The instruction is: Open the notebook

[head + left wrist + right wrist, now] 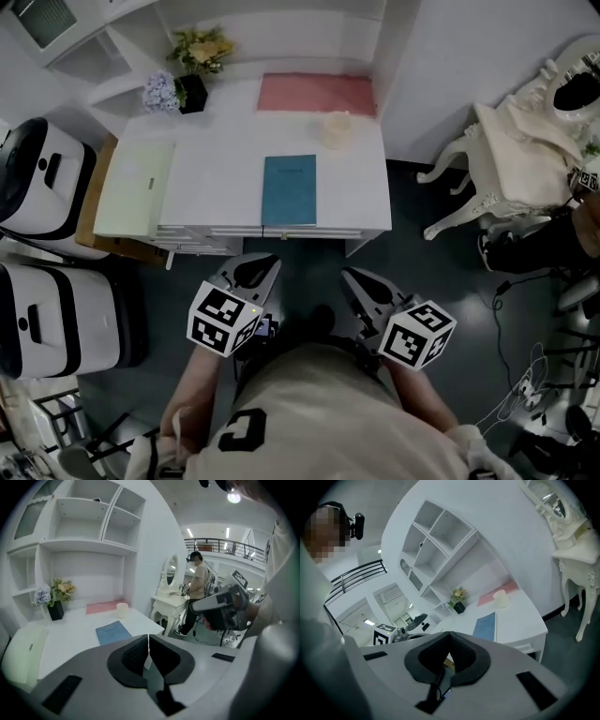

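Observation:
A blue notebook [289, 190] lies closed near the front edge of the white desk [216, 169]. It shows too in the left gripper view, notebook [113, 632], and in the right gripper view, notebook [486, 626]. My left gripper [263, 262] hangs over the floor just before the desk's front, left of the notebook, jaws shut with nothing between them. My right gripper [349, 276] hangs beside it, right of the notebook, also shut and empty. Both are apart from the notebook.
On the desk stand a cream cup [336, 127], a pink mat [317, 94], a flower pot [192, 92] and a pale green pad [136, 186]. White machines [42, 178] stand left, an ornate white chair [506, 159] right. A person [197, 592] stands far off.

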`<state>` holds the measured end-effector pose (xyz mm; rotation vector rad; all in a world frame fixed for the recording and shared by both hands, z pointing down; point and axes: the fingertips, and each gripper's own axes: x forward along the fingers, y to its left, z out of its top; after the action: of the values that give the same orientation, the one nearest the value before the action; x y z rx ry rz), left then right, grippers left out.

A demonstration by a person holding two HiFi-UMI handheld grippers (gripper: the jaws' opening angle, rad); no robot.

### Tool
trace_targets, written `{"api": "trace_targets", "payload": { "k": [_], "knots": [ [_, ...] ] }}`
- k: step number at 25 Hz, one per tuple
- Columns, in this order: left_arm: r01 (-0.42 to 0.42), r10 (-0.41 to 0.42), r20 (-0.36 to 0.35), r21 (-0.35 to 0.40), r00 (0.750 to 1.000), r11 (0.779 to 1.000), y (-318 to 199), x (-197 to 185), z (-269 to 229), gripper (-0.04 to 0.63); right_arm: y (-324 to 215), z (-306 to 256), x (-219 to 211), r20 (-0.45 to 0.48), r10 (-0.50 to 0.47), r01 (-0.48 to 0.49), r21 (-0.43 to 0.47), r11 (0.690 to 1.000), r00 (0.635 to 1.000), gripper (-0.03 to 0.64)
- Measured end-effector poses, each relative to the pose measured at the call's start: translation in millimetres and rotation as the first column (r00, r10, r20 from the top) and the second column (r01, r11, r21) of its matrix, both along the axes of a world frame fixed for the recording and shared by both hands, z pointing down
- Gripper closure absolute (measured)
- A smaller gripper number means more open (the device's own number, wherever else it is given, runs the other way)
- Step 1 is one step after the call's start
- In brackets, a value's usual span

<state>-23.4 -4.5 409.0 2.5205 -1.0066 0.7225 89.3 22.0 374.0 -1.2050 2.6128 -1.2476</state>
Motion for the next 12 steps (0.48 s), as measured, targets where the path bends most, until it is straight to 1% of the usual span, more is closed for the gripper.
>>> {"api": "trace_targets", "payload": {
  "k": [4, 7, 8, 9, 10, 12],
  "knots": [
    [0.006, -0.009, 0.14, 0.017, 0.99, 1.0, -15.3, 4.1, 21.0, 0.577, -12.7, 5.4, 15.6, 0.005, -0.036, 0.036, -0.015, 0.999, 0.999, 0.603],
    [0.017, -0.021, 0.207, 0.02, 0.978, 1.0, -23.6, 7.3, 29.7, 0.57, -19.8, 10.5, 29.2, 0.012, -0.057, 0.057, -0.025, 0.998, 0.998, 0.603],
    [0.018, -0.021, 0.223, 0.016, 0.975, 1.0, -25.6, 9.6, 32.5, 0.532, -22.7, 12.5, 33.6, 0.016, -0.065, 0.065, -0.029, 0.997, 0.998, 0.603],
    [0.017, -0.018, 0.236, 0.007, 0.972, 1.0, -27.5, 12.6, 36.1, 0.462, -25.7, 14.2, 37.8, 0.021, -0.072, 0.073, -0.033, 0.997, 0.997, 0.603],
    [0.015, -0.014, 0.25, -0.001, 0.968, 1.0, -29.3, 16.1, 40.4, 0.417, -28.3, 15.5, 41.5, 0.026, -0.079, 0.08, -0.037, 0.996, 0.997, 0.603],
    [0.015, -0.01, 0.286, -0.016, 0.958, 1.0, -32.7, 22.1, 50.5, 0.397, -30.8, 16.5, 47.1, 0.033, -0.09, 0.091, -0.04, 0.995, 0.995, 0.603]
  ]
}}
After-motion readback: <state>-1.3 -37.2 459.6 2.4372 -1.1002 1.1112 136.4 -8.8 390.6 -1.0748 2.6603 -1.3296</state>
